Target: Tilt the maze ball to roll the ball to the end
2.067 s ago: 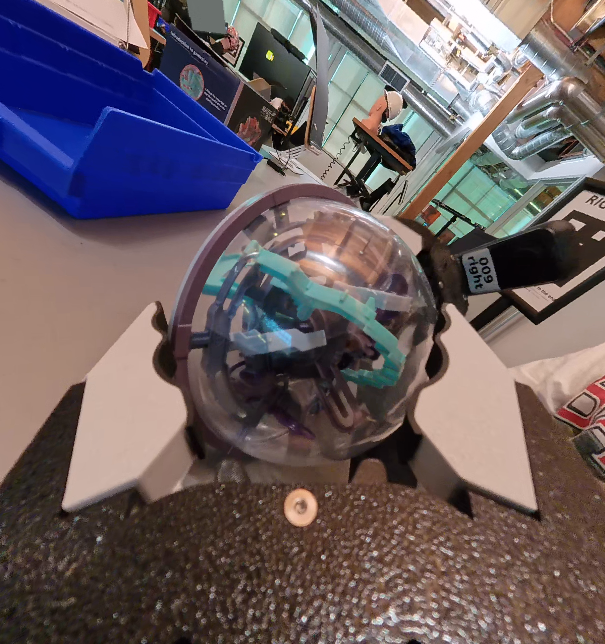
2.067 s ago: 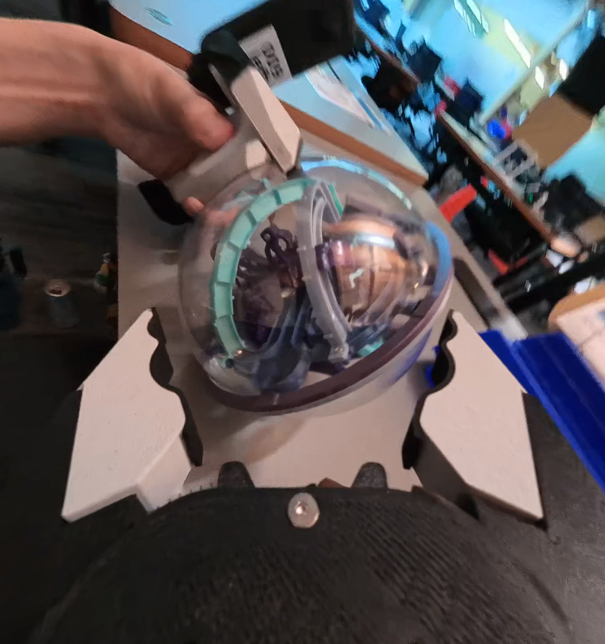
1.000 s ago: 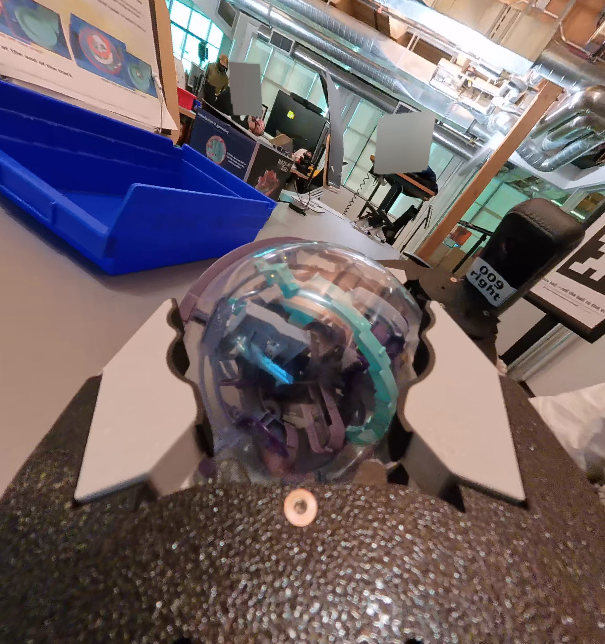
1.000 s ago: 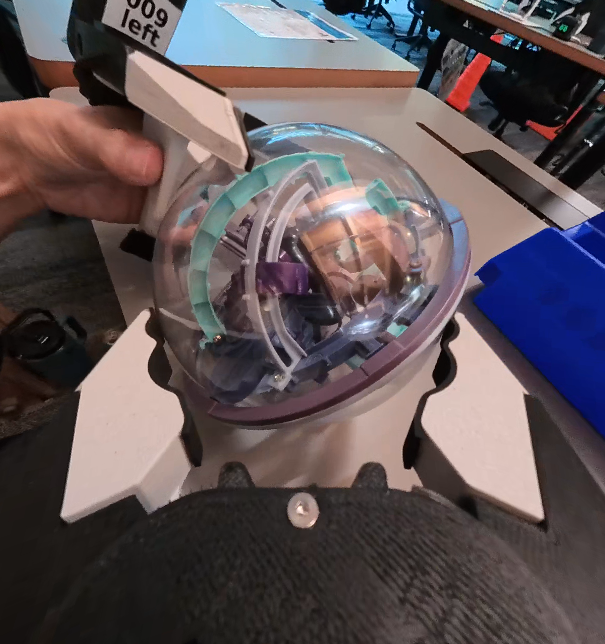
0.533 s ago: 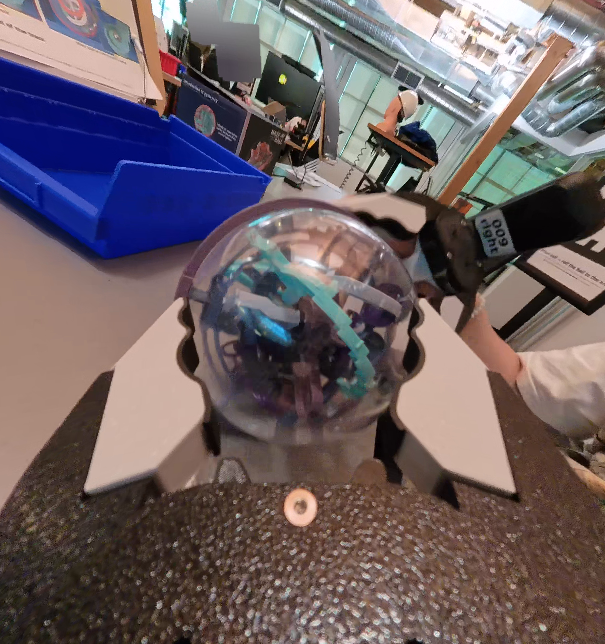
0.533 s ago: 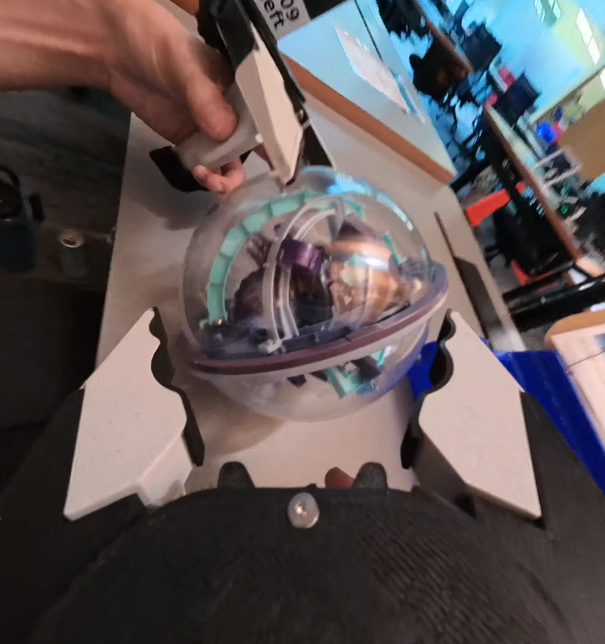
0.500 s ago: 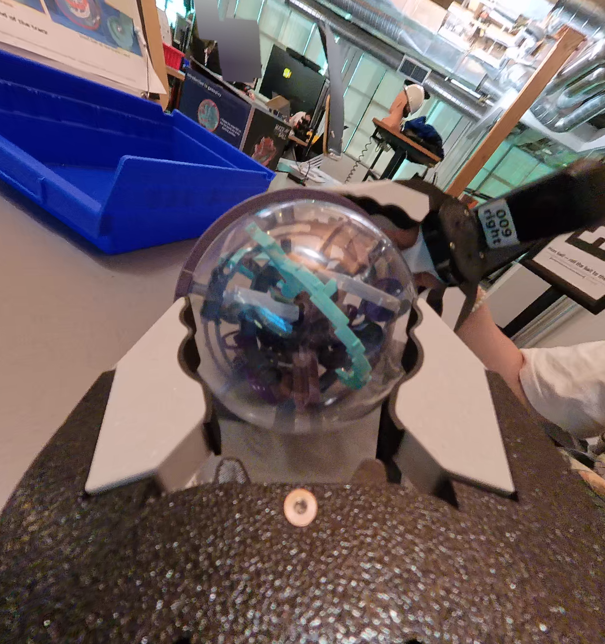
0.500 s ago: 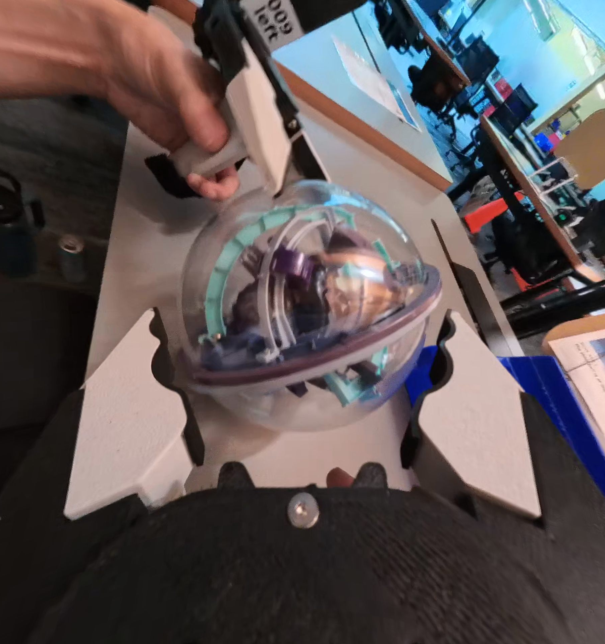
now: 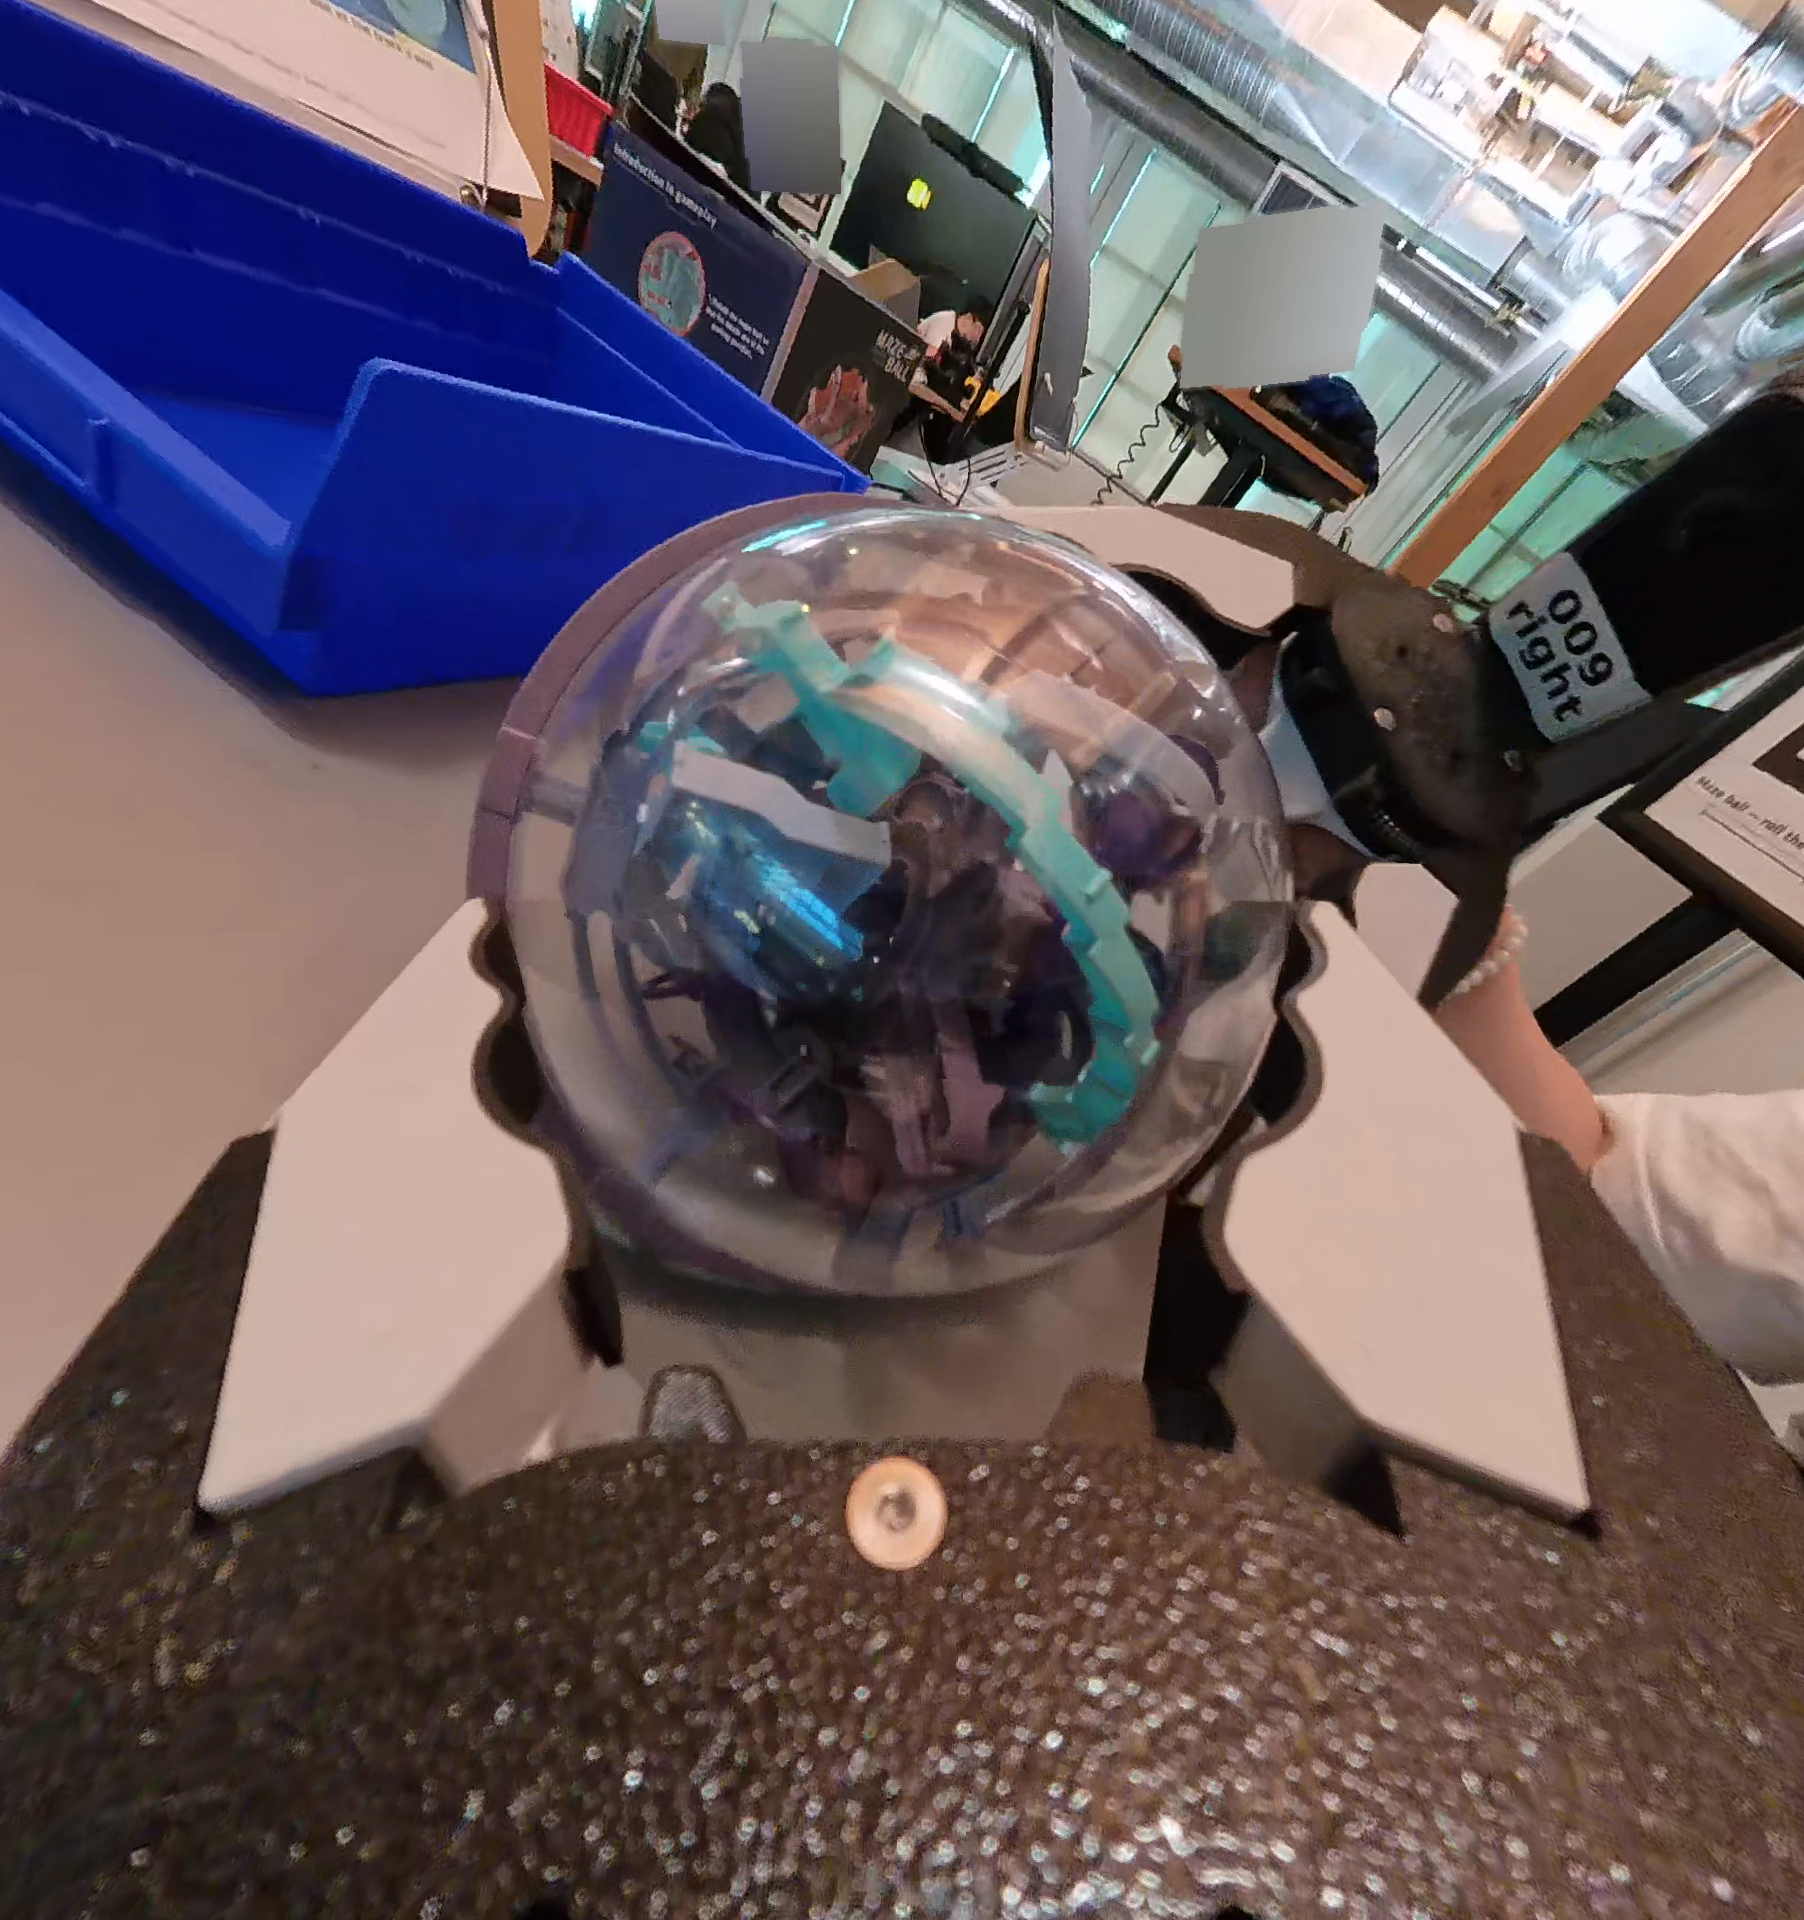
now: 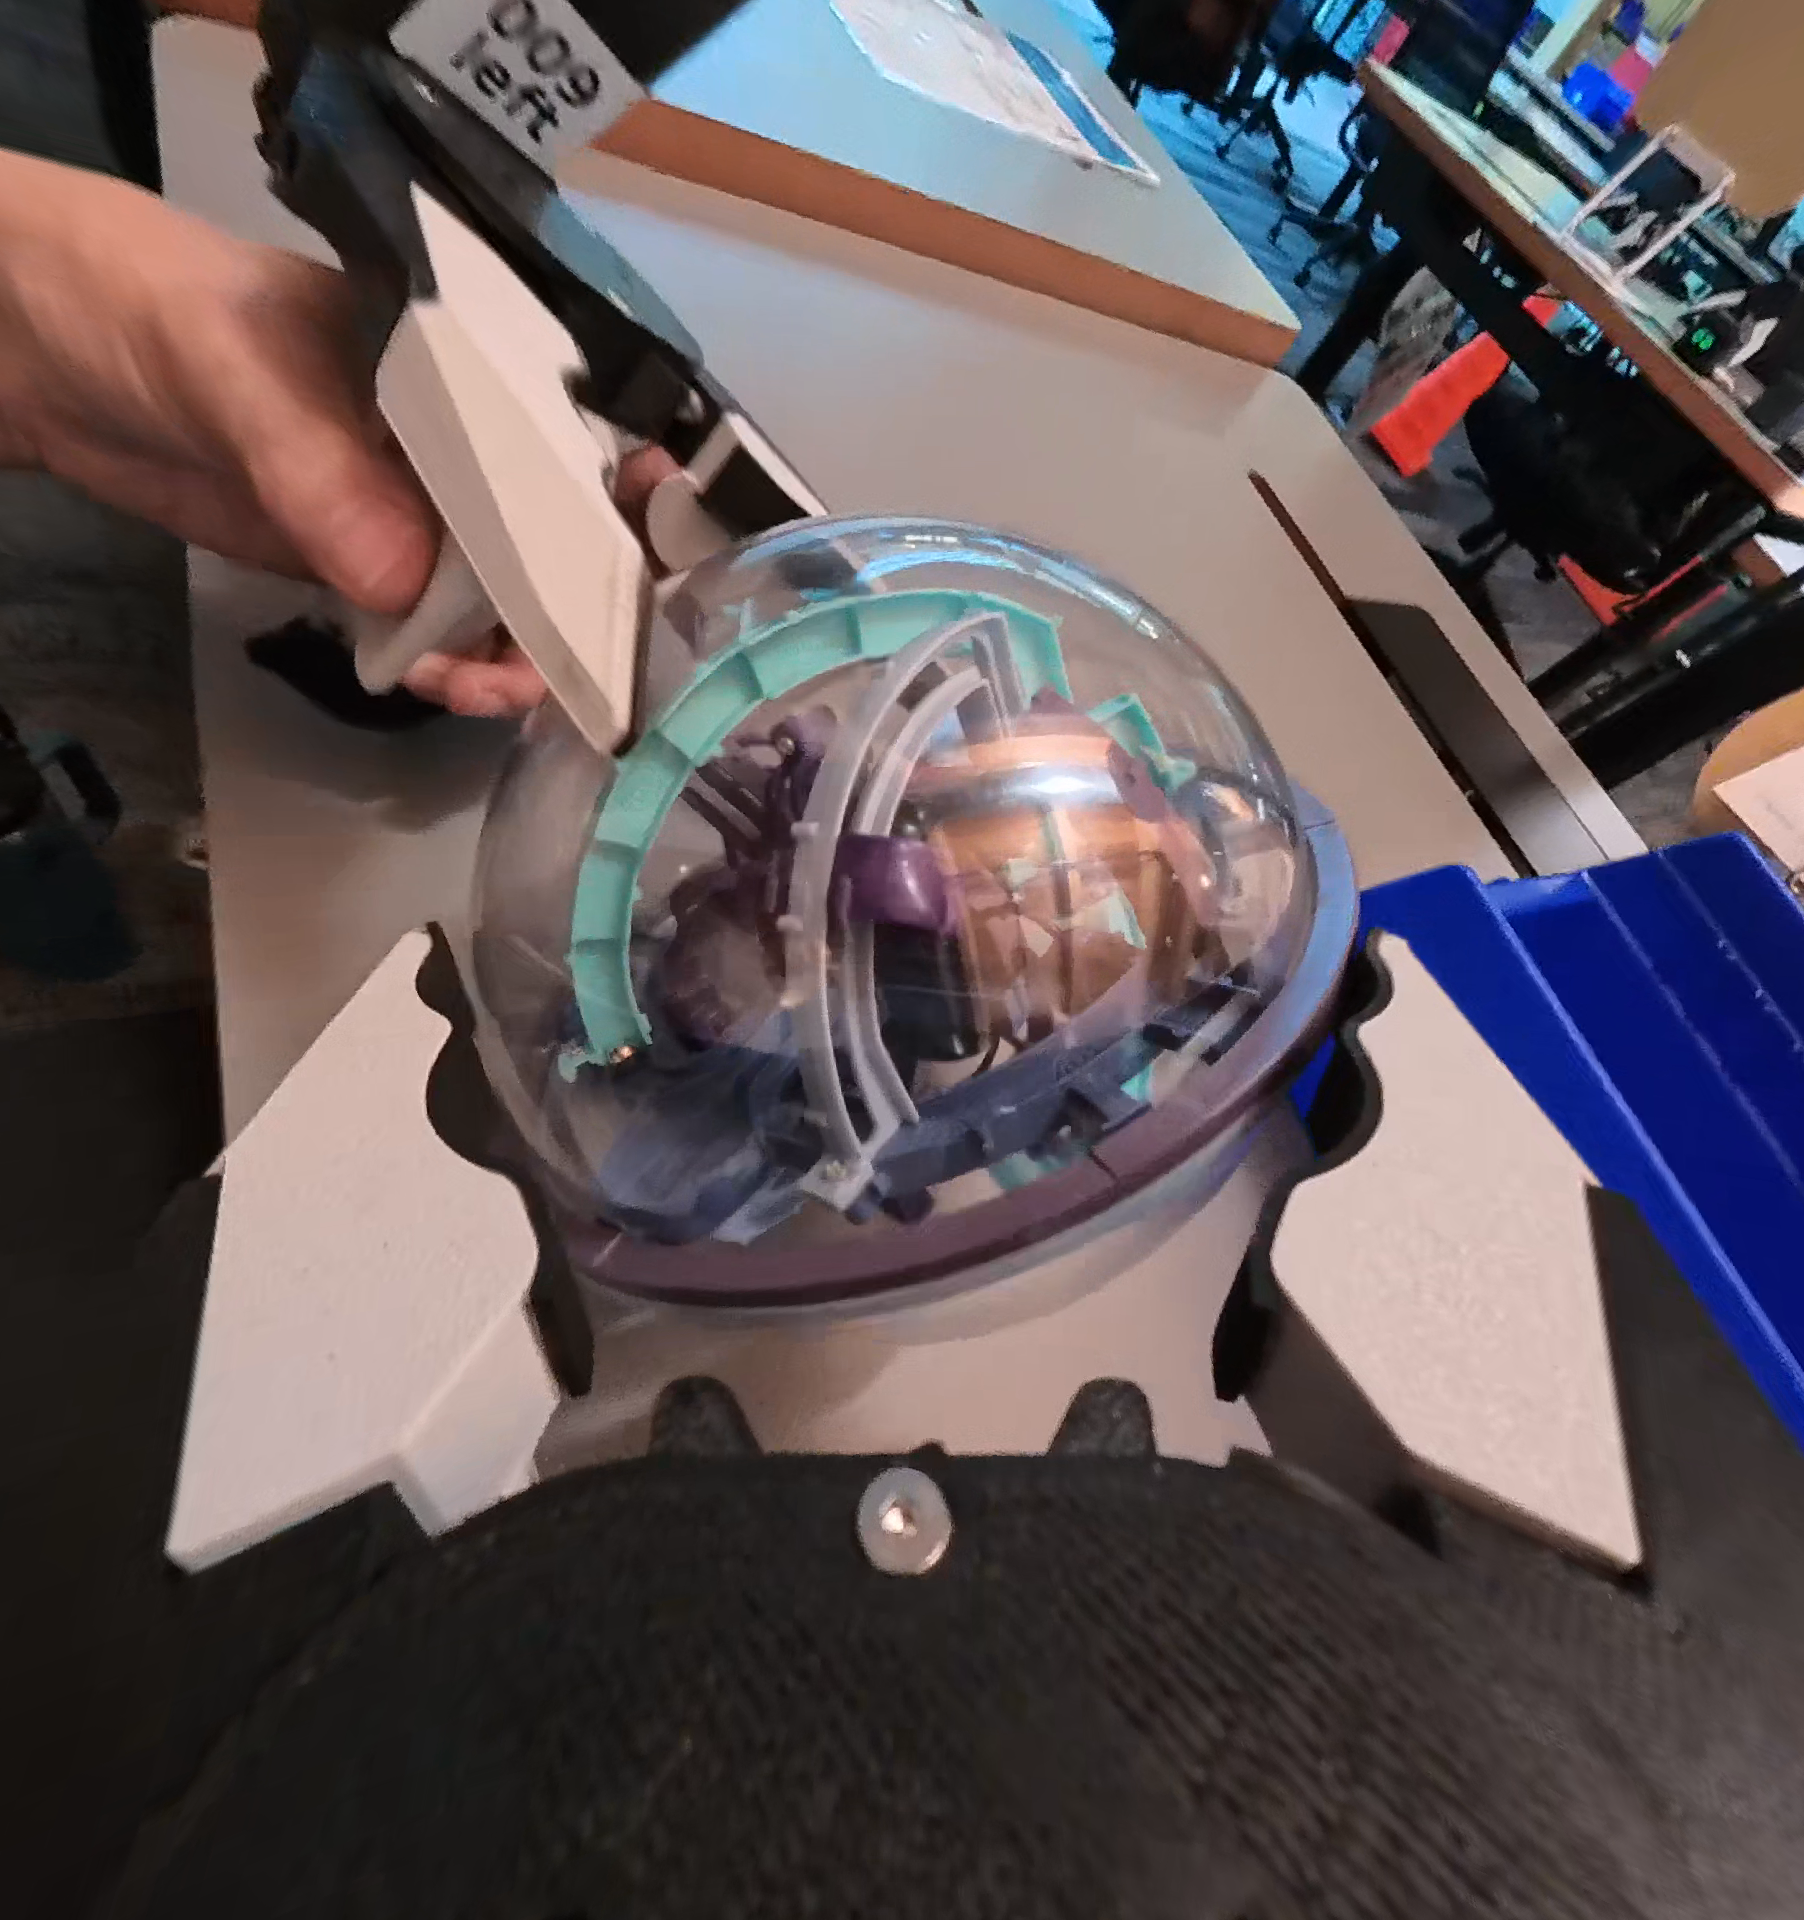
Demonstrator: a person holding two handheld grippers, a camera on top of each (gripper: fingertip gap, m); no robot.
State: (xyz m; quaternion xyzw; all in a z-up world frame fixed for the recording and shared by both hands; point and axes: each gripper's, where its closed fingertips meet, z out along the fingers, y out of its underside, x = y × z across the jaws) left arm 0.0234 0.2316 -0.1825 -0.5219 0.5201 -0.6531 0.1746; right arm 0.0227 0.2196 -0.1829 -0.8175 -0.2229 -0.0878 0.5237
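The maze ball (image 9: 882, 894) (image 10: 913, 935) is a clear sphere with a purple rim around its middle and teal, grey and purple tracks inside. It sits low over the pale counter (image 9: 150, 883) (image 10: 981, 416), caught between both grippers, which meet it from opposite sides. The small ball inside cannot be made out.

The left gripper (image 9: 887, 987) (image 10: 628, 582) has its jaws spread wide and clenched on the sphere: in its own view the dark scalloped pads hug the shell on either side, and the right wrist view shows one grey finger (image 10: 524, 540) laid on the dome's top. A hand (image 10: 171, 416) holds its handle.

The right gripper (image 10: 903, 1029) (image 9: 1220, 592) likewise grips the sphere with wide jaws, the pads touching the shell near the purple rim. In the left wrist view, one finger (image 9: 1168, 556) reaches over the far side of the dome.

A blue bin (image 9: 254, 395) (image 10: 1656, 1039) stands on the counter just beyond the ball. A framed sign (image 9: 1771, 790) stands farther right.
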